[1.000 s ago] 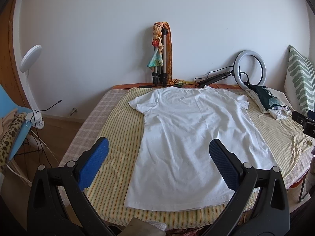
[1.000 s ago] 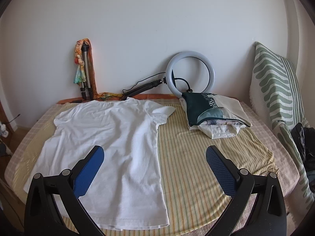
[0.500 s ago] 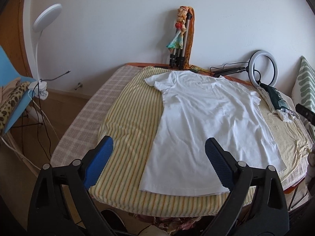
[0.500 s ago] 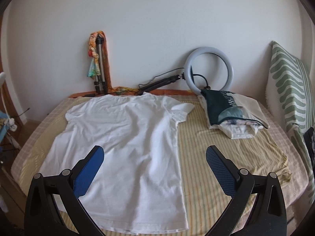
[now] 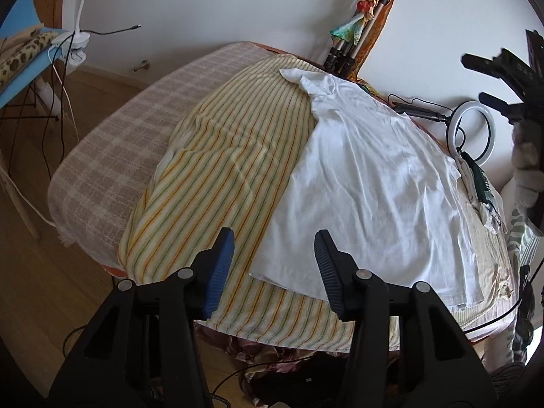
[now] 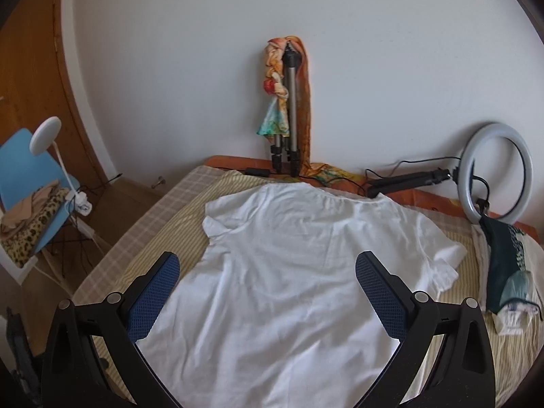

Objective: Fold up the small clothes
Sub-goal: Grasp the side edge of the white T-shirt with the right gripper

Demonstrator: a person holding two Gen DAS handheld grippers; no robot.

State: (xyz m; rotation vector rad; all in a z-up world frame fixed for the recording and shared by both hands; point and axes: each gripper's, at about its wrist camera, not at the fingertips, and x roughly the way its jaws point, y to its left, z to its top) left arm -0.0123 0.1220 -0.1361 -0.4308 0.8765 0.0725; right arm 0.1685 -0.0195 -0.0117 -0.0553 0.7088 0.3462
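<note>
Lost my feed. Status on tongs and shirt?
Left tongs closing, nothing between them. Right tongs open, empty. White T-shirt flat, unfolded. Nothing in the way.

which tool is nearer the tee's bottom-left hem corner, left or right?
Left. The left tool hangs just above that corner of the white t-shirt, jaws closing with nothing between them yet. The right tool sits over the shirt's middle, jaws wide open.

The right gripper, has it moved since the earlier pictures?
Yes. The right gripper moved left: the tripod on the wall, earlier far left in its view, is now near centre, over the white T-shirt.
</note>
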